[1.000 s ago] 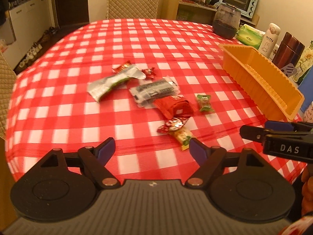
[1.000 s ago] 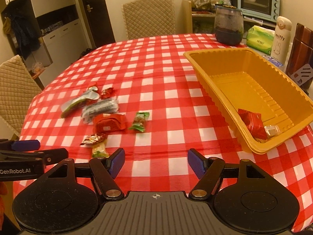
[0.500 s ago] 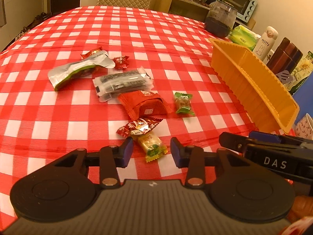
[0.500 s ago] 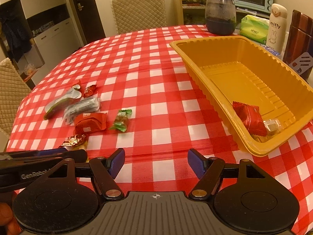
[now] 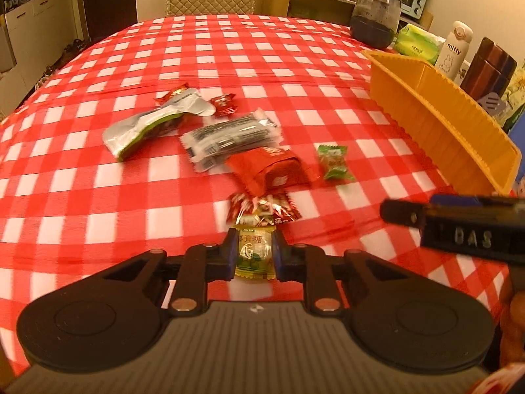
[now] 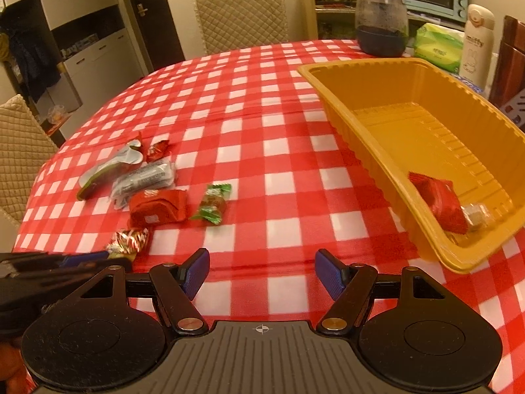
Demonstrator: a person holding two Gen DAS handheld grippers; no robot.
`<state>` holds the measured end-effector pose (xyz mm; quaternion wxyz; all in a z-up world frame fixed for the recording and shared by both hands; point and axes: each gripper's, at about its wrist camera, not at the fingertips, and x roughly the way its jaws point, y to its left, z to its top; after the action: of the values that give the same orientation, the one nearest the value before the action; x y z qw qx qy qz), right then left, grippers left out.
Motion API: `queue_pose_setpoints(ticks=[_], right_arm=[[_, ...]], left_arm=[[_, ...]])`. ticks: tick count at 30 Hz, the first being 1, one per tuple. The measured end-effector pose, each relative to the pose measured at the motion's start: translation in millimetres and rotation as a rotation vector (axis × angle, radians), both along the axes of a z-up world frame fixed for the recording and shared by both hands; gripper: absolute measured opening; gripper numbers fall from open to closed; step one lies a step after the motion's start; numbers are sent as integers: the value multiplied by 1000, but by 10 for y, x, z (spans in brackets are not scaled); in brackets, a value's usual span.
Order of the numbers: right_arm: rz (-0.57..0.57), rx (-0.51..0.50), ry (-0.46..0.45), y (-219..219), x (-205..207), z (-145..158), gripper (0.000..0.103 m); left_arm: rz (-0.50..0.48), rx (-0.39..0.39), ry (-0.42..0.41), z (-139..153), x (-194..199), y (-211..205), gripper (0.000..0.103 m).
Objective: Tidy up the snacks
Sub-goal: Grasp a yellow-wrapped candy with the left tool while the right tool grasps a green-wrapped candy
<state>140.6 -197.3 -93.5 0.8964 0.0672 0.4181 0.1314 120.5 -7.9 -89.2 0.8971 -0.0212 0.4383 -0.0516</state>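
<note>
the left gripper [image 5: 254, 251] was seen with its jaws just closed onto a yellow-green candy [image 5: 254, 252], the blue pads pressed against both sides of the wrapper. the candy lay on the checked desk [image 5: 98, 197], directly between the jaws. just ahead of the jaws, touching the candy's far end, a red foil candy [image 5: 262, 208] was seen. further ahead a red packet [image 5: 269, 170] was placed, with a green candy [image 5: 334, 162] beside it to the right. beyond those, ahead and slightly left of the jaws, a clear dark-printed packet [image 5: 229, 138], a silver-green pouch [image 5: 154, 124] and two small red candies were spread. the orange tray [image 5: 443, 124] stood well to the right of the left jaws.

the right gripper [image 6: 262, 274] was held with its jaws wide apart and nothing between them, only bare desk being seen in the gap. the tray [image 6: 367, 151] lay ahead and to the right of these jaws, and a red packet in the tray [image 6: 439, 203] and a small pale candy [image 6: 475, 215] were seen in its near corner. the left gripper [image 6: 49, 269] appeared to the left of the right jaws.
</note>
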Motion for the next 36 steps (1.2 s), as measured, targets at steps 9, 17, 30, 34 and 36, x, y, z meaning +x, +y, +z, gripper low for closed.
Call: queue_pose_setpoints(ticks=[9, 17, 30, 34, 36], right_arm=[[58, 10, -44, 313, 216, 32, 59], [59, -27, -43, 521, 499, -58, 41], [88, -116, -39, 622, 471, -129, 24], [85, -121, -45, 571, 363, -66, 23], [81, -121, -47, 538, 300, -22, 19]], left_arm=[[78, 18, -36, 198, -107, 323, 19], [86, -9, -48, 233, -65, 380, 19], [83, -15, -48, 219, -76, 362, 19], [76, -8, -58, 264, -101, 333, 19], [71, -6, -65, 294, -118, 315, 19]])
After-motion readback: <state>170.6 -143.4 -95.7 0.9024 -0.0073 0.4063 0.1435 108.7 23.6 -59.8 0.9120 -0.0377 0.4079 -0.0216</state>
